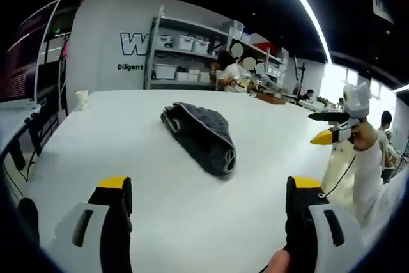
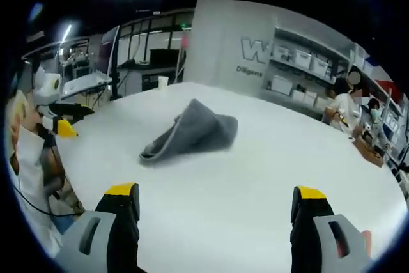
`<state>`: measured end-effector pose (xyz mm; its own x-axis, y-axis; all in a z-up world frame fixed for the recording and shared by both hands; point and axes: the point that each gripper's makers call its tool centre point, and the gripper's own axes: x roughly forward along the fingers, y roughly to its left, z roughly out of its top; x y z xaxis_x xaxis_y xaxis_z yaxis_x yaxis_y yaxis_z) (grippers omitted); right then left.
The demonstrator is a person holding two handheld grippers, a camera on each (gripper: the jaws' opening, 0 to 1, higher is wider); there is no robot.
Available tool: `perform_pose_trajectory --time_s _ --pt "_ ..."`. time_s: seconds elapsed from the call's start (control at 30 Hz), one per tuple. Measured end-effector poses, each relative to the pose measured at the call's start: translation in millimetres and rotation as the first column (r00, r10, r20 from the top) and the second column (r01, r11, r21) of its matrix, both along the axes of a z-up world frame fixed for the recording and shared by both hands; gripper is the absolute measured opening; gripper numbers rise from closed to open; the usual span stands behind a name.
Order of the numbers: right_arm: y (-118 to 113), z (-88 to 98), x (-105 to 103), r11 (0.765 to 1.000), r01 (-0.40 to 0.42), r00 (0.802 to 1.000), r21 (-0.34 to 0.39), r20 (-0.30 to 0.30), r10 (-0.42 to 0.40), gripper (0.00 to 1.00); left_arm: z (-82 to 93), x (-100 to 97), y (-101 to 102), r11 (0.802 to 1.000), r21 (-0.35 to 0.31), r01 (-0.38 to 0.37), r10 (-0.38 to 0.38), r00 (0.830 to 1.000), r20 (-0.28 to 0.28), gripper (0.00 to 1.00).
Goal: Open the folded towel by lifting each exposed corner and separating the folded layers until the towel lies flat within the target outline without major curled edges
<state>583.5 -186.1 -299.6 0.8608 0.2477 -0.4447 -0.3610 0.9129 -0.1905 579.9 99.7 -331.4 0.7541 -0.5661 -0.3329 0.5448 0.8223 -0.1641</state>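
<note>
Left gripper view: left claw wide and empty, right claw likewise, grey towel bunched on the white table well ahead of both (untouched, apparently), so the approach step; next needs an exposed corner pinched.

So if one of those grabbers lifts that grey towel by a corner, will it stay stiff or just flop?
Probably flop: the towel lies in a soft, rumpled heap. It looks light, and likely to slide on the smooth white table.
</note>
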Motion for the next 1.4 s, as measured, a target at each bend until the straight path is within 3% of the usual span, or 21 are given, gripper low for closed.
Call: perform_pose_trajectory --time_s 0.07,0.47,0.93,1.2,1.4 --pt "5.3 9.7 15.7 0.999 -0.002 0.999 -0.051 0.033 0.004 0.99 -4.0 1.1 4.9 1.000 -0.010 -0.003 0.003 1.000 -0.011 1.00" --pt "45.4 30.8 83.8 0.982 -0.019 0.999 -0.187 0.033 0.026 0.99 -18.7 5.2 39.1 0.999 0.019 -0.046 0.046 0.998 -0.033 1.00" --pt "116.8 20.3 146.6 0.957 -0.104 0.995 -0.270 -0.021 0.102 0.99 -28.5 8.2 55.1 0.999 0.016 -0.049 0.049 0.998 -0.041 1.00" --pt "132.9 16.7 192.7 0.938 -0.078 0.997 -0.337 -0.009 0.080 0.97 -33.1 8.9 60.2 0.999 0.022 -0.039 0.040 0.998 -0.047 1.00" --pt "144.2 16.8 229.8 0.915 -0.026 0.998 -0.402 0.037 0.044 0.95 -35.5 10.3 65.3 0.999 0.006 -0.039 0.039 0.998 -0.050 1.00"
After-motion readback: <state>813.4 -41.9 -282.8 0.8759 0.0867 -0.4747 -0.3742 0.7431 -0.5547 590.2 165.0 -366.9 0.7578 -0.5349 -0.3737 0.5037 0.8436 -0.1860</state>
